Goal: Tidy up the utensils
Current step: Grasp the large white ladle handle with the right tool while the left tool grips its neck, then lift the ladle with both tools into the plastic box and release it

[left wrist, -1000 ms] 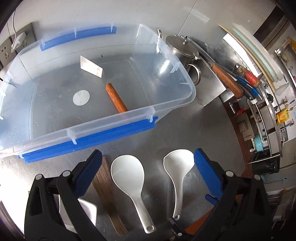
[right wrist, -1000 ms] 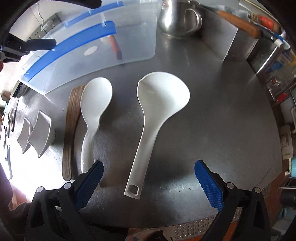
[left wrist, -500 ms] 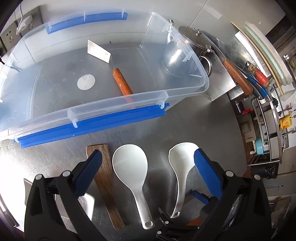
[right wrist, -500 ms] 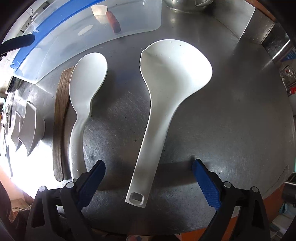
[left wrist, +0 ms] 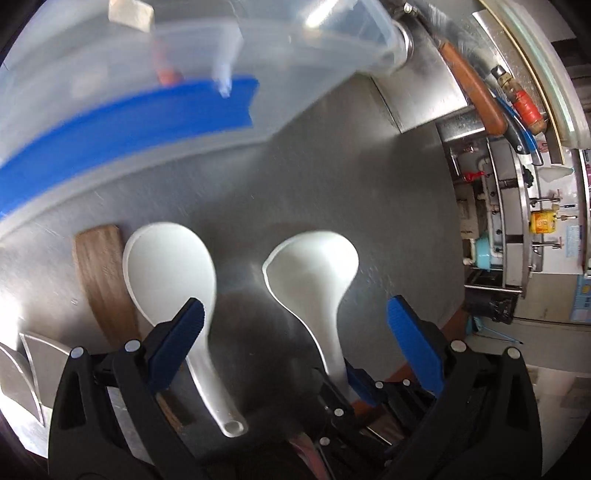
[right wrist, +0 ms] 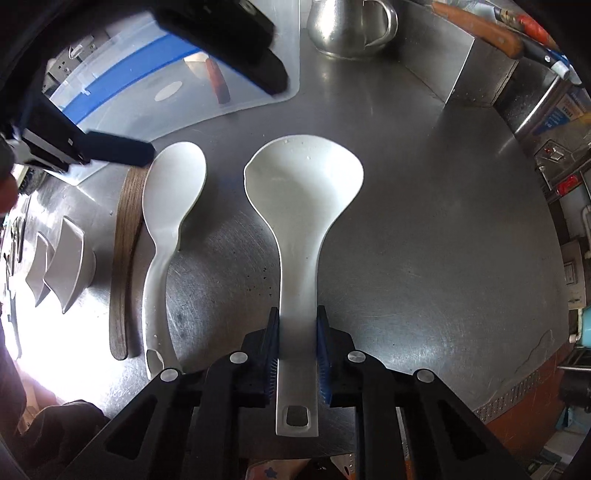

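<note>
My right gripper (right wrist: 297,350) is shut on the handle of the large white ladle (right wrist: 301,206), which lies on the steel counter; it also shows in the left wrist view (left wrist: 314,269). A smaller white rice spoon (right wrist: 168,206) (left wrist: 173,280) lies to its left, beside a wooden spatula (right wrist: 123,258) (left wrist: 101,280). My left gripper (left wrist: 295,343) is open above both spoons, over the counter in front of the clear bin (left wrist: 184,74) (right wrist: 147,92), which holds an orange-handled utensil (right wrist: 218,81).
A steel pitcher (right wrist: 351,26) stands behind the ladle. White dishes (right wrist: 62,266) sit at the left. Knives with wooden and red handles (left wrist: 476,85) lie on a raised steel block at the right. The counter edge runs along the lower right.
My right gripper has moved forward and shut on the ladle's handle. My left gripper has dropped lower and closer to the spoons, so the bin has slid upward in its view.
</note>
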`<state>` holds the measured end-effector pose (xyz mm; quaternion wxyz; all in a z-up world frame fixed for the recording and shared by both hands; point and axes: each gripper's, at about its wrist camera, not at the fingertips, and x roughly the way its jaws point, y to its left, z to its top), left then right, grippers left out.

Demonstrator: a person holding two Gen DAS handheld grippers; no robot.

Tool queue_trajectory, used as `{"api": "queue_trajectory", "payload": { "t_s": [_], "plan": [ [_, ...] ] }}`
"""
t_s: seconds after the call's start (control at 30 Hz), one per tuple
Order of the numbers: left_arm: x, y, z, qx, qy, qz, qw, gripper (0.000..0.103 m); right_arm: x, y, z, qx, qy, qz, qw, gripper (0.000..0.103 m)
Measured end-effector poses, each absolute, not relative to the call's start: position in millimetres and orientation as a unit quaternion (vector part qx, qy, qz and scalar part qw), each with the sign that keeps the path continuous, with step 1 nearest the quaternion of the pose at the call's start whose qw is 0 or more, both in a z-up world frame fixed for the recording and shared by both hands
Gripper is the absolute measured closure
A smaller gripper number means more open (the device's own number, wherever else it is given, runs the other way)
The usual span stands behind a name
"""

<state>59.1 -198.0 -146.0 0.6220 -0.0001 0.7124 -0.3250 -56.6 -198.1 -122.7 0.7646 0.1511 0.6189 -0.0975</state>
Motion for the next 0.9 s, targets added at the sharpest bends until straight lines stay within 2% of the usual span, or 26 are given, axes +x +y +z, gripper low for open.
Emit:
{"api": "queue_trajectory", "payload": {
  "t_s": [0.13,0.63,0.67,0.7,0.73,0.8,0.9],
  "plan": [
    [43.6,-218.9,-169.4,-0.013,0.75,-0.349,0.561,0.008,-66.3,-200.2,-109.2,0.152,0.606,-0.097,0.775,0.083],
    [11.0,-274.5,-217.7,0.007,0.79,-0.358,0.498,0.009,-81.1,-187.5,-92.9,0.138,0.59,-0.097,0.79,0.083],
    [11.1,-277.2,-216.6,0.008,0.789,-0.358,0.5,0.015,-83.0,-188.1,-89.7,0.133,0.589,-0.103,0.791,0.083],
    [10.3,-276.2,-218.5,0.006,0.788,-0.359,0.501,0.03,-83.8,-188.9,-88.0,0.128,0.587,-0.111,0.792,0.083],
    [10.1,-276.4,-219.7,0.003,0.79,-0.357,0.499,0.038,-86.2,-188.9,-86.4,0.128,0.584,-0.116,0.793,0.083],
    [9.8,-273.8,-224.6,-0.006,0.798,-0.351,0.489,0.064,-87.3,-192.3,-84.9,0.133,0.582,-0.121,0.793,0.084],
    [6.9,-276.4,-230.0,-0.018,0.803,-0.358,0.476,0.067,-89.0,-193.0,-81.4,0.136,0.584,-0.117,0.792,0.084]
  ]
}}
